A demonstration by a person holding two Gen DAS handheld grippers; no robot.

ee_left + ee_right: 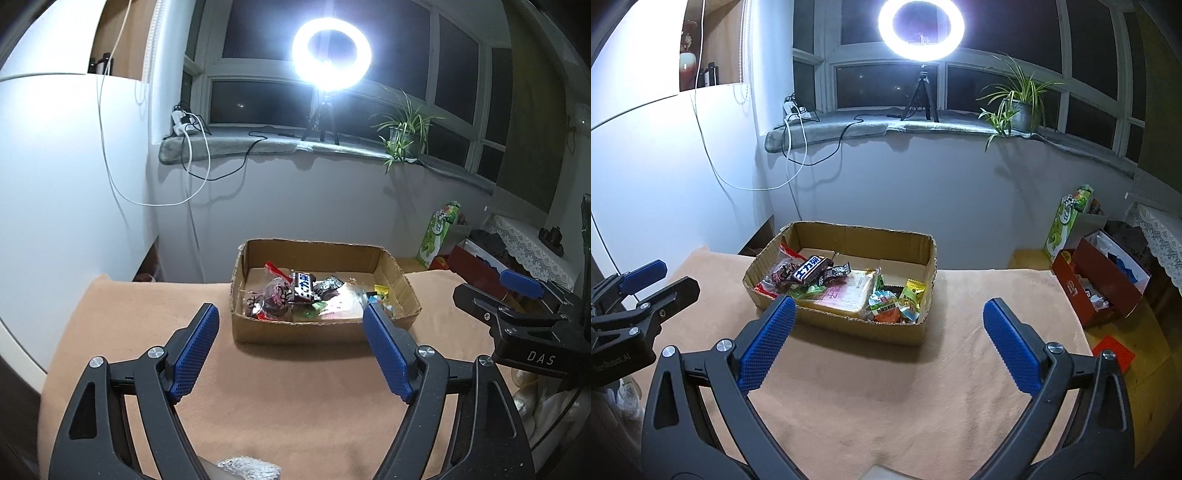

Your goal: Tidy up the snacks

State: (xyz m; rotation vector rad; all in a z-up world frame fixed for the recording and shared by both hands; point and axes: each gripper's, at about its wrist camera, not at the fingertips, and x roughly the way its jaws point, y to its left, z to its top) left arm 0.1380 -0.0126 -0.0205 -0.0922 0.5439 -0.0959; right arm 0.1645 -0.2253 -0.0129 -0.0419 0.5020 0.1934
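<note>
**Snacks in the box, both tongs hanging back**

A shallow brown cardboard box (317,325) sits on the counter covered in a peach-coloured cloth (295,398), and all the snacks I can see lie inside it. A dark chocolate bar in a brown wrapper with white lettering (812,272) rests on top of the pile at the box's left end, a flat pale packet of sliced bread (842,295) fills the middle, and small green, orange and yellow sachets (901,301) crowd the right end.

The left tongs (291,332) are spread wide and hold nothing; the box lies just ahead of their blue pads. The right tongs (888,317) are likewise spread and bare, the box's near wall between their tips.
</note>
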